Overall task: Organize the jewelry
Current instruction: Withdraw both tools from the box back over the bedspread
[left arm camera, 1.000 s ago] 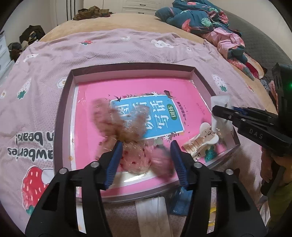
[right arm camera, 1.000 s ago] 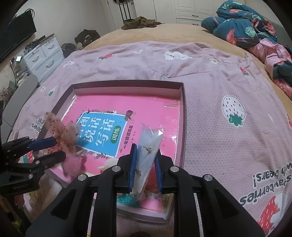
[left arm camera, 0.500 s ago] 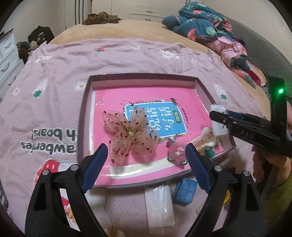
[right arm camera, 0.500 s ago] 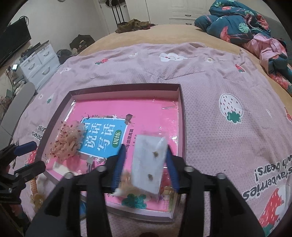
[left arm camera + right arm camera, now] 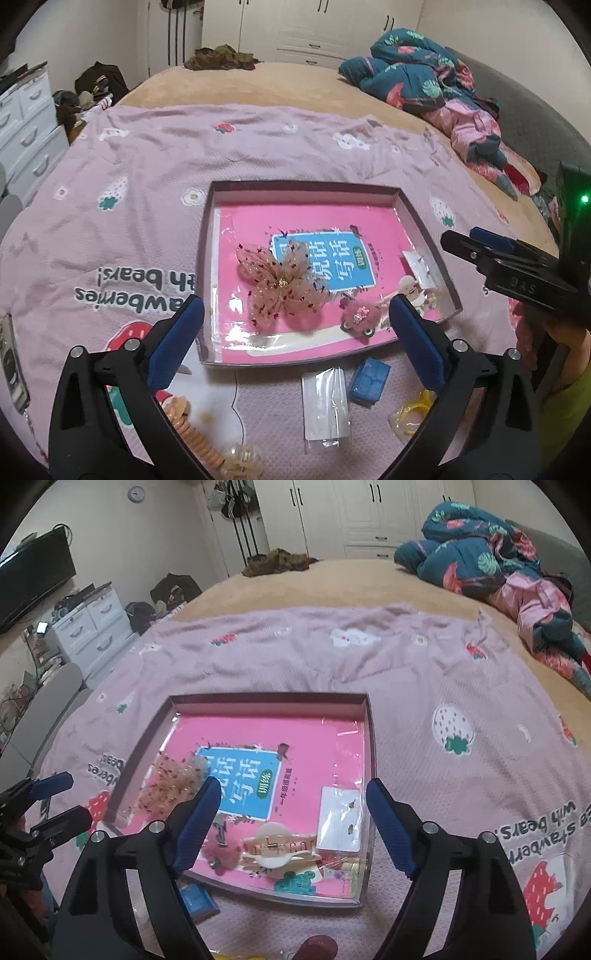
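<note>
We find the left gripper (image 5: pixel 295 343) spread wide with nothing between its blue-padded fingers (image 5: pixel 176 341), held above the near edge of the shallow box (image 5: pixel 207 295) that lies on the pink strawberry-print bedspread (image 5: pixel 110 229). We find the right gripper (image 5: pixel 291 827) likewise spread wide and holding nothing, poised over the near right part of the same box; in the left wrist view it shows at the right edge, clear of the box rim. Inside the box, on its pink printed liner, we record the following: a sheer peach butterfly bow (image 5: pixel 284 284) with dark red flecks, lying left of centre and partly over the blue title panel; a small pink fuzzy clip (image 5: pixel 360 316) just beside the bow on its near right; a cream claw clip (image 5: pixel 279 847) by the near edge; and a clear packet of earrings on a white card (image 5: pixel 340 819) lying flat against the right wall, touching or very nearly touching the claw clip. Outside the box, on the bedspread nearer the camera, we note a clear plastic packet (image 5: pixel 325 404), a small blue box (image 5: pixel 369 380) just to its right, a yellow ring-shaped item (image 5: pixel 413 415) farther right, and a coil of peach beads (image 5: pixel 195 439) near the left gripper's arm. A bundle of dark floral bedding (image 5: pixel 417 77) lies well apart at the far right of the bed.
</note>
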